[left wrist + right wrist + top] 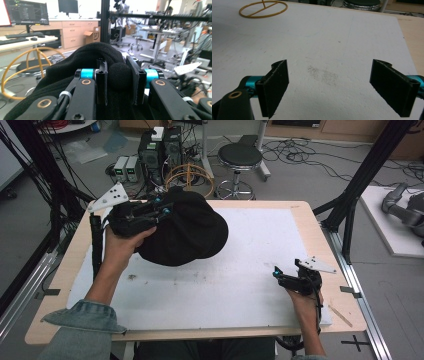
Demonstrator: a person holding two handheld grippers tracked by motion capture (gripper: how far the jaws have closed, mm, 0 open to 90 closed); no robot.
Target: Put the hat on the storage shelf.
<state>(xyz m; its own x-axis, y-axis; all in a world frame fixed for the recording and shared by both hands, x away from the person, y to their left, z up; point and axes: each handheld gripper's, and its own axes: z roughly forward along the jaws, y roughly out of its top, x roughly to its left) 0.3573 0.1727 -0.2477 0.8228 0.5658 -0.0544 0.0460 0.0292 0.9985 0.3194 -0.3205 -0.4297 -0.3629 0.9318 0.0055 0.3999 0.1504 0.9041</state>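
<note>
A: What have the left fingers [100,82] got?

B: A fold of the black hat [117,75]. In the left gripper view the two pads are closed on a bulge of the cloth, and the bulge fills the narrow gap between them. The left gripper [150,212] itself is held up near the tabletop's far left corner, with its grey plate [111,196] pointing out over the left edge.

A: And the hat as a whole?

B: In the high view the hat [192,232] hangs from that grip over the far left part of the tabletop [300,227]. I cannot tell whether its lower rim touches the white sheet [240,270].

A: The right fingers [275,82]?

B: Spread wide, nothing between them. The right gripper view looks straight through the gap at bare white sheet with a faint grey smudge [323,73] on it.

A: Where is that gripper?

B: The right gripper [292,279] sits low by the right edge, nearer the near right corner, well apart from the hat.

A: Anything else around?

B: A yellow wire ring stand [189,177] just beyond the far edge, behind the hat, and a black stool [240,157] on the floor past it.
</note>
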